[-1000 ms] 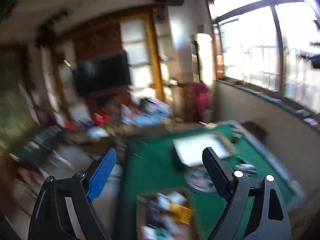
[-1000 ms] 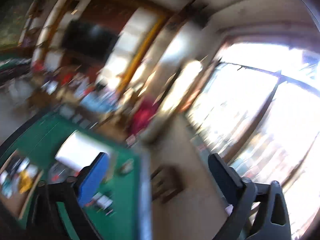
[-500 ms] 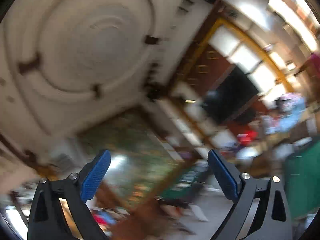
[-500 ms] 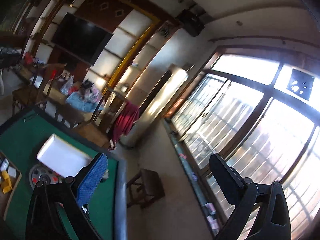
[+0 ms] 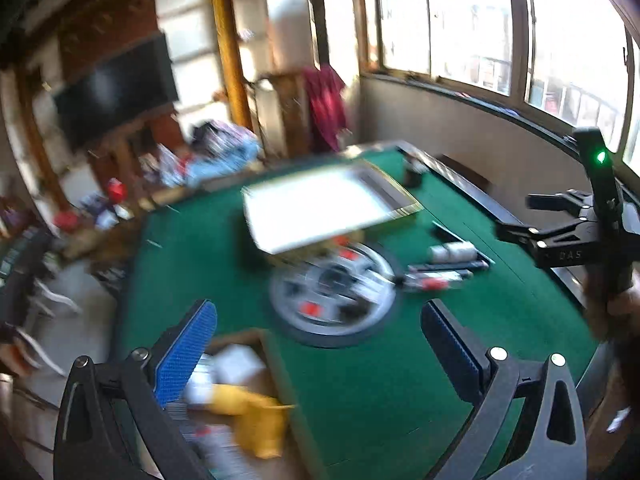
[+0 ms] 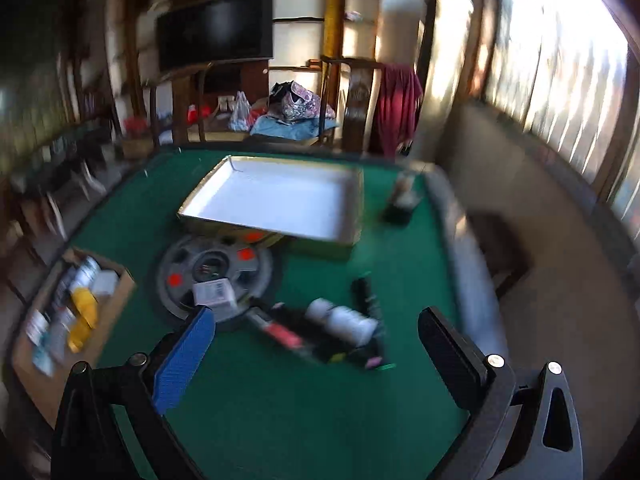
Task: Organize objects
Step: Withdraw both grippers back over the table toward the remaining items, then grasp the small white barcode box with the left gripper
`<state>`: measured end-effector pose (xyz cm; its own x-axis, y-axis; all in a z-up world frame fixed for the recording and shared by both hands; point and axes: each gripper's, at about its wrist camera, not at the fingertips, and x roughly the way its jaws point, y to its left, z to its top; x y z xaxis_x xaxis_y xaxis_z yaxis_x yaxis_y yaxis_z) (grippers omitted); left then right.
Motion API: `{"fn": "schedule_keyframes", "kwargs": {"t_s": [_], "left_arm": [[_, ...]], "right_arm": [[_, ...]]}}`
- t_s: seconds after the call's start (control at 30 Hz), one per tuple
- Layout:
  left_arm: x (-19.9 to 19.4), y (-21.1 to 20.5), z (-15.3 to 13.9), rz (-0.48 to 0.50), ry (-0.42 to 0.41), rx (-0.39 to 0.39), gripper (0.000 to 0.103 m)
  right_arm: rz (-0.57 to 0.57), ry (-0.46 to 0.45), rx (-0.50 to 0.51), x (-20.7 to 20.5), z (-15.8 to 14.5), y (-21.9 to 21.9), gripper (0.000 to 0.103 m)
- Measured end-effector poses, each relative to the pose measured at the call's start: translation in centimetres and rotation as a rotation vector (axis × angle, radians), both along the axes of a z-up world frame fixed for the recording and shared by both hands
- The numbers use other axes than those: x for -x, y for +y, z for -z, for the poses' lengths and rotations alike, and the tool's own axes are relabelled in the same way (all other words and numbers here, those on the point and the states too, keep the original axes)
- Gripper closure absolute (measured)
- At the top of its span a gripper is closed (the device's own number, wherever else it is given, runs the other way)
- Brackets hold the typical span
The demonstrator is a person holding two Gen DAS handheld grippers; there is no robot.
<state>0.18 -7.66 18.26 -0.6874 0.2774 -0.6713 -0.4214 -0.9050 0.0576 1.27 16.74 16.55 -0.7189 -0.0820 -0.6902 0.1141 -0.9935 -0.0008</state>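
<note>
Both tools up in the air over the near edge of the green table (image 6: 280,420), nothing in either. Left gripper (image 5: 320,344): fingers wide apart, empty. Right gripper (image 6: 316,350): same, spread and empty. My read: approach stage, nothing picked yet, jaws pre-opened for a grab.

Near left corner: cardboard box (image 6: 120,280) w/ mixed small items, incl. something yellow (image 6: 84,312). Prob. the source or sorting bin, can't tell which.

Just past the right tool's tips, toward the right edge: loose cluster, a white bottle (image 6: 344,320) lying on its side across dark pens/markers (image 6: 288,332), one w/ red on it. Lying flat and touching each other, so picking one out looks fiddly; the bottle may roll.

Table centre: round grey disc w/ red spots (image 6: 212,268), built into the top, I think. A small white box (image 6: 214,294) sits on its near rim; label shows a barcode, text too blurred to read.

Far side: shallow white tray (image 6: 276,200), nothing in it; likely the target for the loose stuff. Small dark holder (image 6: 400,204) at the far right corner.

Only legible writing: "DAS" on the right tool's body, seen from the left cam (image 5: 568,255).
</note>
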Motion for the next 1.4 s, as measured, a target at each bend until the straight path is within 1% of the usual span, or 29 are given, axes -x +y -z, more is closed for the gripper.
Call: {"fn": "schedule_keyframes", "kwargs": {"t_s": [0.03,0.1,0.13,0.17,0.2,0.23,0.27,0.3,0.37,0.4,0.43,0.5,0.6,0.7,0.77,0.8,0.83,0.87,0.9,0.93,0.97,1.0,1.07,1.13,1.2,1.3,1.4], "left_arm": [[0.6,1.2,1.8,-0.003,-0.014,0.008,0.001],[2.1,3.5,4.6,0.003,0.002,0.063,0.001],[2.9,4.6,5.7,0.015,0.009,0.092,0.001],[3.9,5.5,6.8,0.027,0.008,0.125,0.001],[4.4,6.3,7.7,0.04,0.002,0.156,0.001],[4.9,7.1,8.7,0.056,0.002,0.188,0.001],[5.2,8.2,9.6,0.07,0.012,0.223,0.001],[5.0,9.0,10.3,0.078,0.026,0.255,0.001],[6.0,10.1,11.6,0.085,0.036,0.308,0.001],[6.9,10.3,12.1,0.086,0.027,0.315,0.001],[7.6,10.2,12.3,0.083,0.015,0.315,0.001],[9.1,10.1,12.9,0.088,-0.006,0.307,0.001],[10.8,10.4,14.3,0.109,-0.041,0.302,0.001],[11.8,11.3,15.8,0.145,-0.091,0.287,0.001],[12.0,11.9,16.6,0.155,-0.107,0.291,0.001],[12.0,12.2,16.9,0.154,-0.115,0.294,0.003],[12.0,12.5,17.2,0.143,-0.118,0.308,0.012],[11.9,12.6,17.3,0.14,-0.126,0.304,0.018],[11.9,12.6,17.2,0.137,-0.141,0.281,0.045],[12.0,12.5,17.2,0.133,-0.176,0.258,0.071],[12.1,12.4,17.1,0.115,-0.211,0.245,0.069],[12.0,12.4,17.0,0.099,-0.222,0.243,0.07],[11.3,12.0,16.8,0.099,-0.24,0.22,0.07],[10.2,11.3,16.4,0.081,-0.272,0.189,0.07],[8.7,10.2,15.5,0.06,-0.294,0.135,0.07],[5.7,8.5,13.9,0.044,-0.299,0.058,0.069],[2.8,7.1,12.6,0.044,-0.285,-0.019,0.069]], "right_arm": [[0.002,0.012,0.046,0.7,0.9,0.1,0.0],[0.032,0.048,0.141,1.1,2.4,0.8,0.0],[0.055,0.078,0.147,1.4,2.8,0.9,0.0],[0.073,0.102,0.134,1.4,3.0,0.5,0.0],[0.116,0.153,0.082,1.6,3.4,0.1,0.0],[0.139,0.182,0.048,1.8,3.6,-0.1,0.0],[0.149,0.192,0.025,2.4,4.1,-0.2,0.0],[0.152,0.166,0.014,3.1,4.8,-0.1,0.0],[0.149,0.119,0.043,4.1,6.2,0.6,0.0],[0.154,0.112,0.087,4.3,7.2,1.6,0.0],[0.171,0.102,0.103,4.4,7.8,2.4,0.0],[0.188,0.074,0.131,4.6,8.6,4.0,0.0],[0.231,0.109,0.183,4.0,8.0,5.9,0.0],[0.233,0.1,0.22,4.2,8.2,6.4,0.0],[0.229,0.088,0.214,4.4,8.4,6.1,0.0],[0.222,0.088,0.207,4.4,8.4,5.8,0.0],[0.216,0.09,0.202,4.4,8.4,5.6,0.0],[0.209,0.092,0.193,4.4,8.4,5.3,0.0],[0.201,0.096,0.18,4.4,8.4,4.9,0.0],[0.196,0.097,0.175,4.4,8.4,4.7,0.0],[0.19,0.097,0.171,4.3,8.4,4.5,0.0],[0.174,0.092,0.17,4.4,8.5,4.3,0.0],[0.15,0.078,0.171,4.5,8.9,3.8,0.0],[0.087,0.048,0.193,4.8,9.4,3.1,0.0],[0.013,0.007,0.237,5.0,10.0,2.3,0.0],[-0.108,-0.066,0.33,5.6,11.1,1.0,0.0],[-0.151,-0.117,0.353,6.2,12.4,-0.1,0.0]]}}
